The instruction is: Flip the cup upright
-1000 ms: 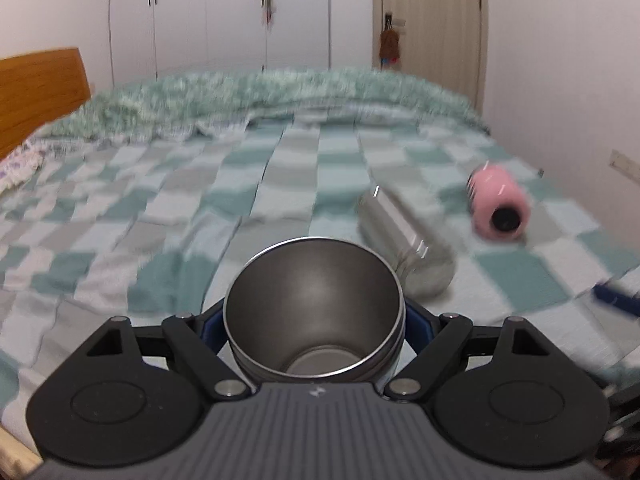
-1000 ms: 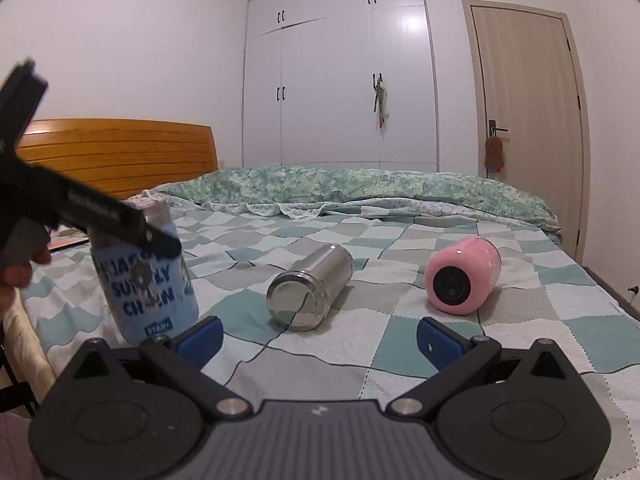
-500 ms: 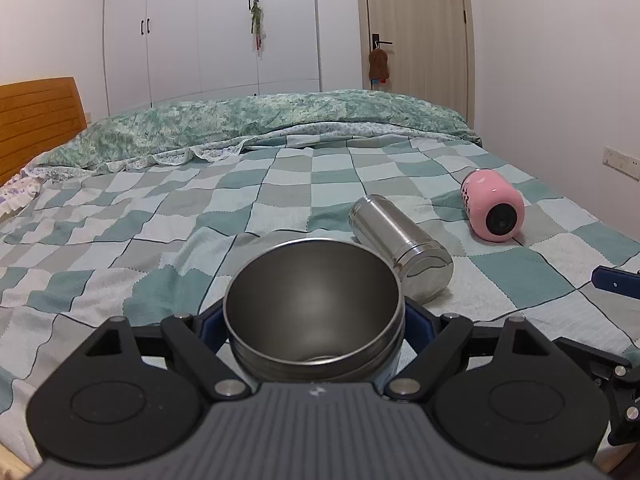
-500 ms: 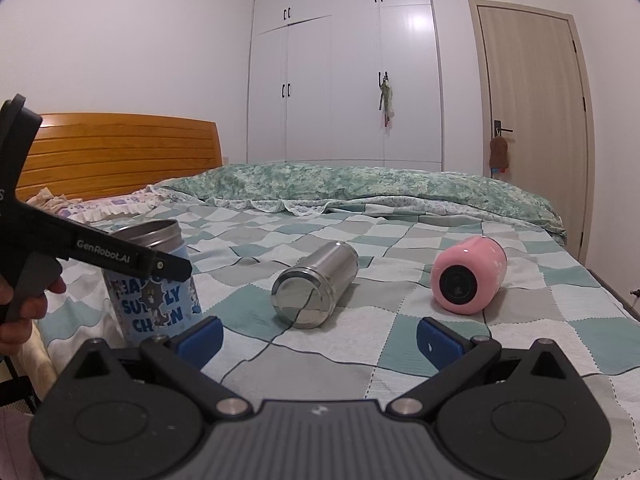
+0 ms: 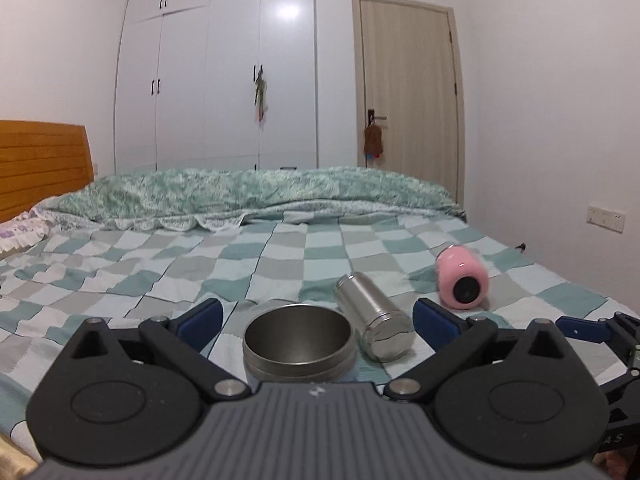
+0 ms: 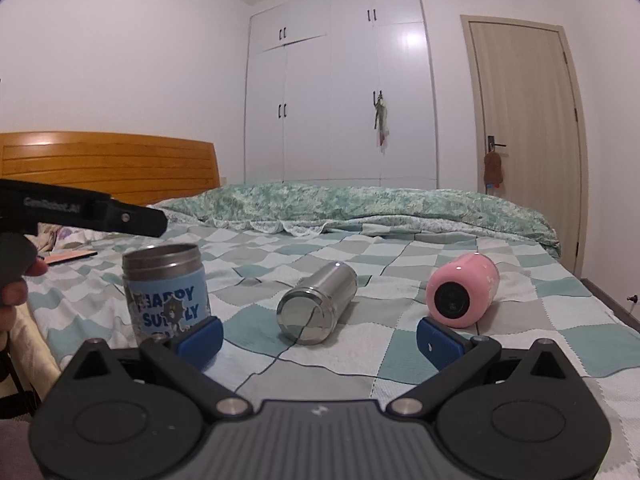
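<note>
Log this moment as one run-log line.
left gripper: open | blue-labelled steel cup: upright on bed | steel bottle, pink bottle: lying down | right gripper: open

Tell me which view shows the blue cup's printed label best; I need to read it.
The right wrist view: the blue cup stands upright, lettering facing the camera. The left wrist view shows only its steel rim and inside, between the open left gripper's fingers.

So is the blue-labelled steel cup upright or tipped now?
Upright: the blue-labelled steel cup stands on the checked bedspread, open rim up, its label text level.
</note>
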{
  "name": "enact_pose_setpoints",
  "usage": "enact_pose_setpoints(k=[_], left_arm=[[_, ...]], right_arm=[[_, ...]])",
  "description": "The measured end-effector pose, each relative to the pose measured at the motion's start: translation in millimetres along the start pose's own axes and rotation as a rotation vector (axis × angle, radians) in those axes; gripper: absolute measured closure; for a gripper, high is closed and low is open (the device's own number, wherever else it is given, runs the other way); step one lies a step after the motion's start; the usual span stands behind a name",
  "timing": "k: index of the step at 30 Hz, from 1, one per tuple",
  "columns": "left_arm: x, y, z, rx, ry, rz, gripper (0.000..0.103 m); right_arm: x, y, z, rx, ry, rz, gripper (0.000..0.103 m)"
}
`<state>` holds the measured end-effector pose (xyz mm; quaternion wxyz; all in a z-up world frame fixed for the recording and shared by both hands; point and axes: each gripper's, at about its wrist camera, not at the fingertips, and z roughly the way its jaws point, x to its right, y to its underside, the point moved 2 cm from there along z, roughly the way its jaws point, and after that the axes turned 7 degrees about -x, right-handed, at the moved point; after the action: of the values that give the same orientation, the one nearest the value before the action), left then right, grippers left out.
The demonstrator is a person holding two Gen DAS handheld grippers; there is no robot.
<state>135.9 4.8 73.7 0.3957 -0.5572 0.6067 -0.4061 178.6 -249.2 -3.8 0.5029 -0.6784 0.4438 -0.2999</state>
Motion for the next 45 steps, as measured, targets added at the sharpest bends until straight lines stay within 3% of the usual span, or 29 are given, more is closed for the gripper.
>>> enact_pose_setpoints(k=[14, 20, 25, 30, 45], left_arm=[[26.0, 39.8, -62.3, 0.060, 0.007, 0.041, 0.000], [25.2, 69.6, -69.3, 0.033, 0.002, -0.015, 0.000], [25.1, 95.3, -71.7, 0.041, -0.023, -0.025, 0.000], [25.2, 113.7, -72.8, 0.100, -0.035, -0.033, 0.000], [30.0, 117.9, -72.3, 0.114, -0.051, -0.013, 0.000]], right_arm=[[-20.1, 17.4, -74.8, 0.044, 0.108, 0.033, 0.000], [-27.3, 33.4, -98.0, 0.055, 0.176, 0.032, 0.000], [-32.0, 43.8, -107.7, 0.082, 0.224, 0.034, 0.000], [-36.7, 52.3, -110.4, 0.098, 0.248, 0.021, 0.000], [-35.7, 55.3, -113.3, 0.115, 0.268, 0.014, 0.000]])
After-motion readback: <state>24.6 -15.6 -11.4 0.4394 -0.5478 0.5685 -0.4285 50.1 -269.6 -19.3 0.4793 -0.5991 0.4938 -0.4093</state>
